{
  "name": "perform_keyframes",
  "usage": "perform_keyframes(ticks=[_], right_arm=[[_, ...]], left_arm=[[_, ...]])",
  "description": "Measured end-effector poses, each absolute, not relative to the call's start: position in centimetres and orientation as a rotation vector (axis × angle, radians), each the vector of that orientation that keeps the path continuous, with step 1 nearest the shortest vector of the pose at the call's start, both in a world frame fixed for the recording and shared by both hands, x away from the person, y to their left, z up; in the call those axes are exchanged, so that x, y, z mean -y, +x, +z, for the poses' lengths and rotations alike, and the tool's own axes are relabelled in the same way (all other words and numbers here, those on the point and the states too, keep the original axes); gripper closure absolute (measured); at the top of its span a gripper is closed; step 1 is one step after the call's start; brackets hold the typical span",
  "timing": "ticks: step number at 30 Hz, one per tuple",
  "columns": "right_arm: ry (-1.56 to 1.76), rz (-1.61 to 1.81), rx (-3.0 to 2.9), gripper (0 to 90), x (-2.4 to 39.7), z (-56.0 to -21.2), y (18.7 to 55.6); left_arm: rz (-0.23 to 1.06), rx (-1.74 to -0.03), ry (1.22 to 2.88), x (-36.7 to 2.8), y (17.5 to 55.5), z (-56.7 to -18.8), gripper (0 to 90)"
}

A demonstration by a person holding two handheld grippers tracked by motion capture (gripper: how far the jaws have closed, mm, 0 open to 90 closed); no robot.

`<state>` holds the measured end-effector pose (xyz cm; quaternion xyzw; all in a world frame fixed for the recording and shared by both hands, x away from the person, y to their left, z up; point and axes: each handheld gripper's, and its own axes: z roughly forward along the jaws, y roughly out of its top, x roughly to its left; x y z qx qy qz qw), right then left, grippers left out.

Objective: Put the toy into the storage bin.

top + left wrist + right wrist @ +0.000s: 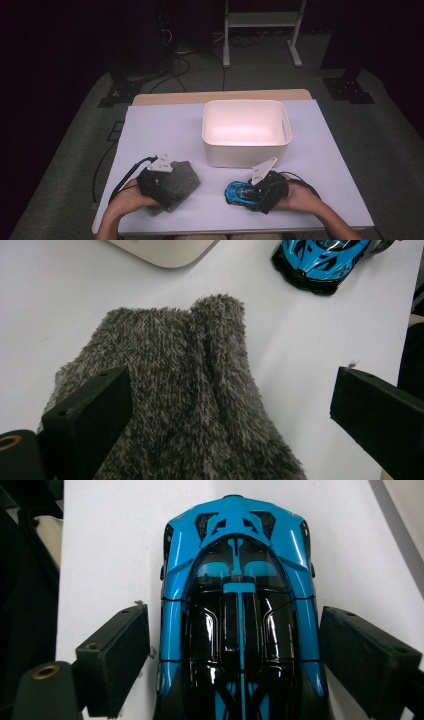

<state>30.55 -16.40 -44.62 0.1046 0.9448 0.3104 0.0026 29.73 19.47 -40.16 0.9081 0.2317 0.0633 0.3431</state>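
Observation:
A grey fuzzy cloth (177,184) (200,390) lies crumpled on the white table cover at front left. My left gripper (170,187) (225,425) hovers over it, open wide, one jaw above the cloth and the other above bare cover. At front right sits a blue and black toy car (239,192) (240,610), also in the left gripper view (320,260). My right gripper (252,192) (235,660) straddles the car's rear half. Its jaws stand open on either side, with a thin gap showing on the left.
A white plastic bin (245,150) (165,252), empty, stands mid-table just beyond both grippers. The white cover (160,130) has free room to the left of the bin. The table's front edge lies close behind the hands.

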Motion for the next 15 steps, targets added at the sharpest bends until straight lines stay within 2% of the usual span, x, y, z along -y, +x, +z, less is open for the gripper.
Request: perform_keyframes(ticks=[15], right_arm=[[0.3, 0.935, -2.944, 12.9, 16.07, -44.84, 30.41]], left_arm=[[0.155, -0.609, 2.361, -19.46, 29.7, -40.24, 2.9]])
